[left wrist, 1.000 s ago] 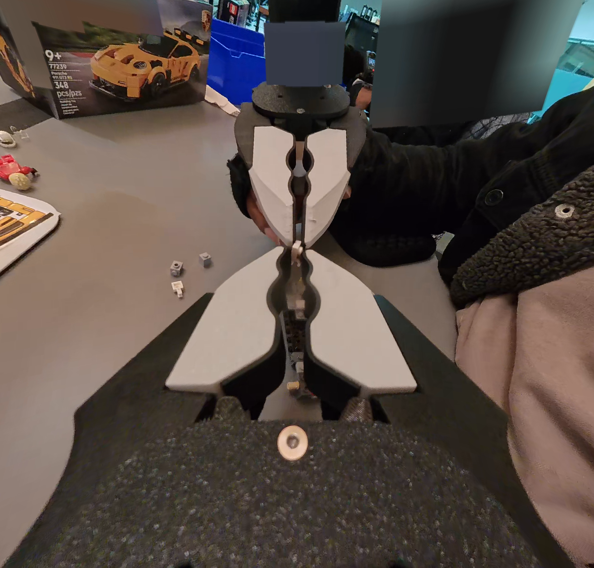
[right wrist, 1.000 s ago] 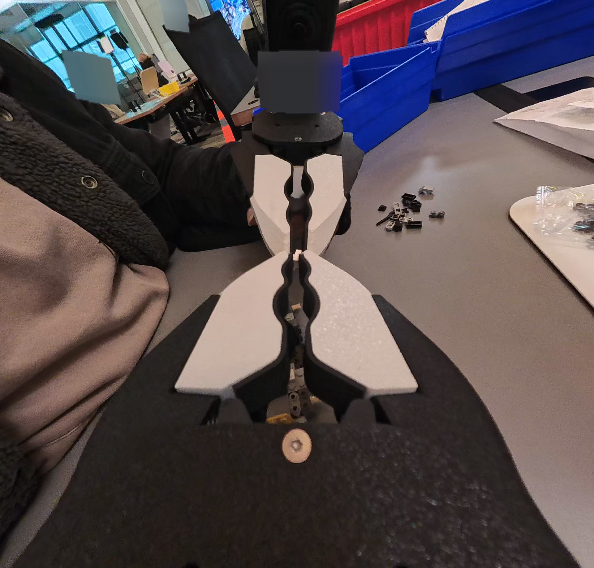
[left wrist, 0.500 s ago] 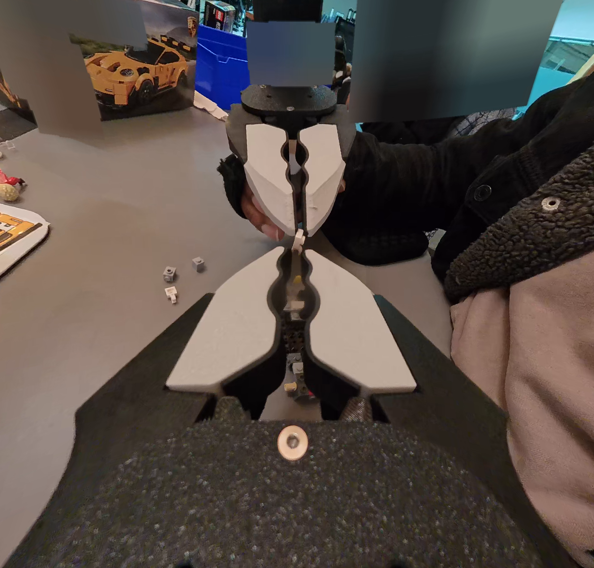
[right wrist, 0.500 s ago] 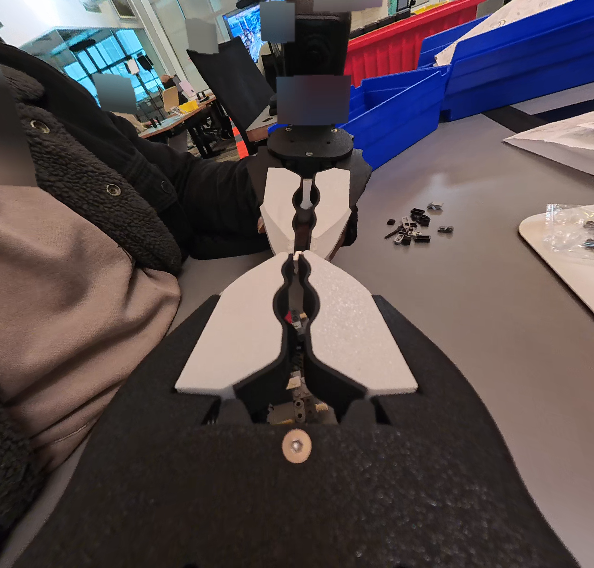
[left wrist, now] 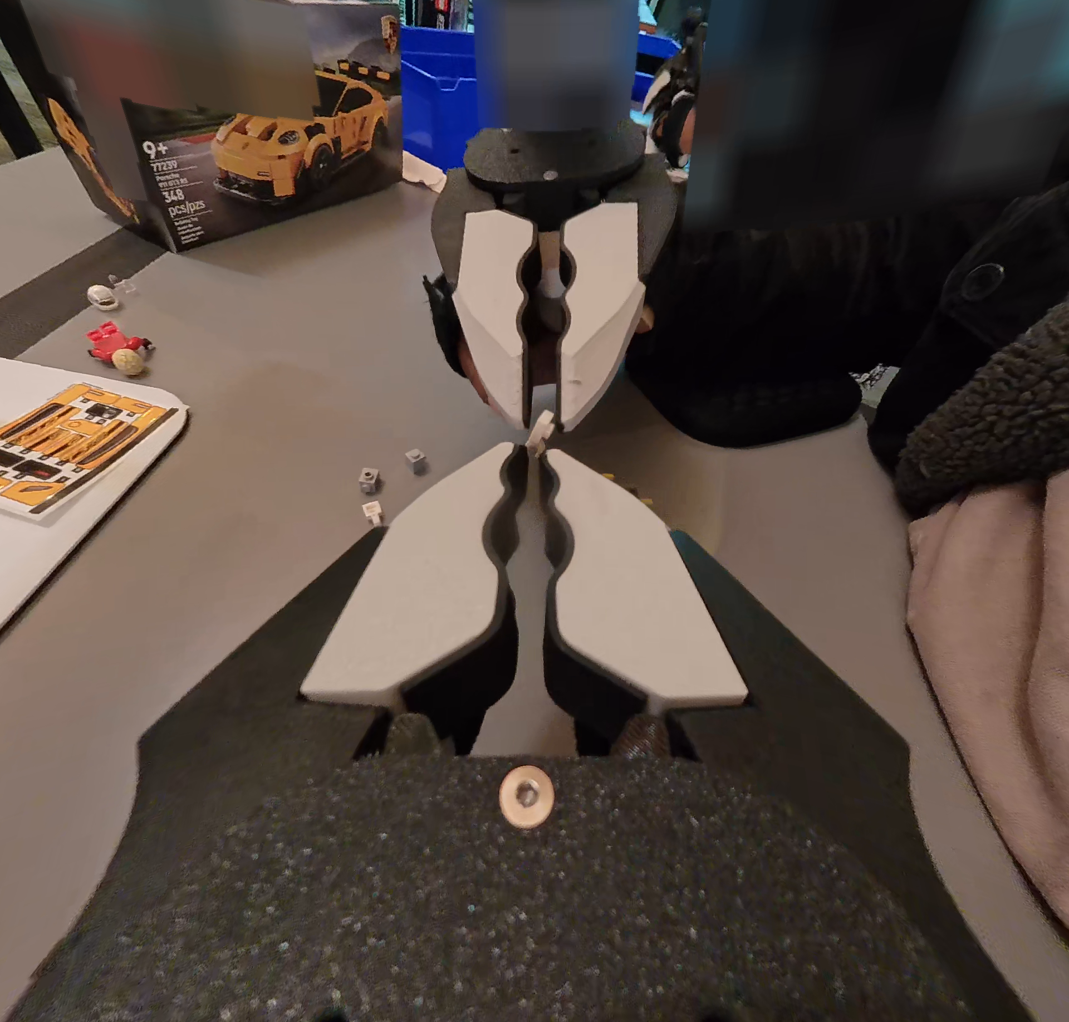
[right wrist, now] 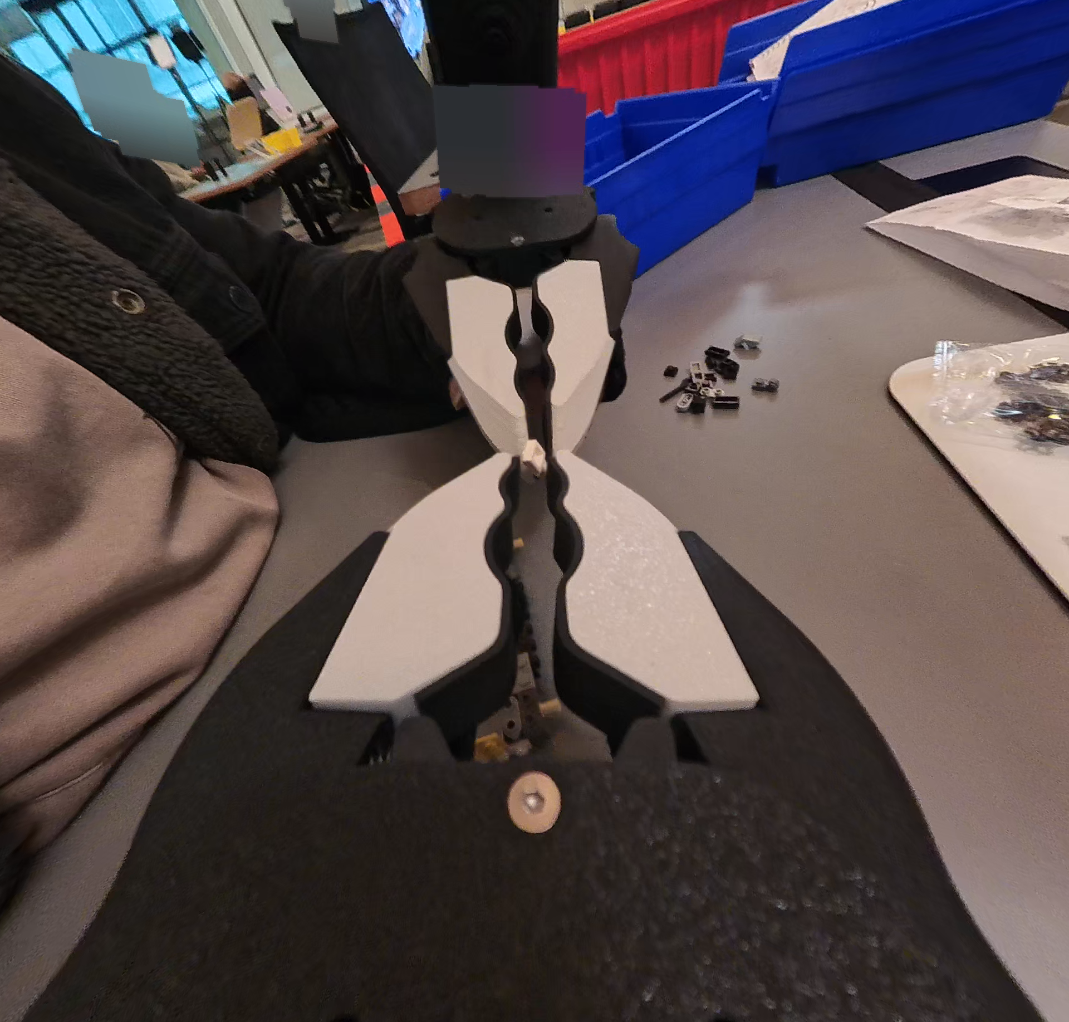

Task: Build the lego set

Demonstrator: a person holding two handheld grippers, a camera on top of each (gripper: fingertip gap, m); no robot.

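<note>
My two grippers meet tip to tip over the grey table (left wrist: 243, 531). A small white Lego piece (left wrist: 541, 428) sits tilted between the tips; it also shows in the right wrist view (right wrist: 533, 456). My left gripper (left wrist: 531, 451) is shut on its near end. My right gripper (right wrist: 533, 462) faces it with its jaws slightly parted around the piece. A partly built dark Lego assembly (right wrist: 523, 705) lies under the right gripper, seen only through the finger gap.
Left side: the set's box (left wrist: 243, 143), a sticker sheet (left wrist: 63, 444), small grey and white bricks (left wrist: 393, 473), red parts (left wrist: 113, 343). Right side: black small parts (right wrist: 708, 381), a tray with bagged parts (right wrist: 995, 415), papers (right wrist: 983, 230), blue bins (right wrist: 810, 114). A person's jacket borders the near edge. My two grippers' fingertips are within a few centimetres of each other.
The right gripper's jaws have parted a little. The white piece has tilted. The left view has shifted, so the assembly no longer shows under the left fingers.
</note>
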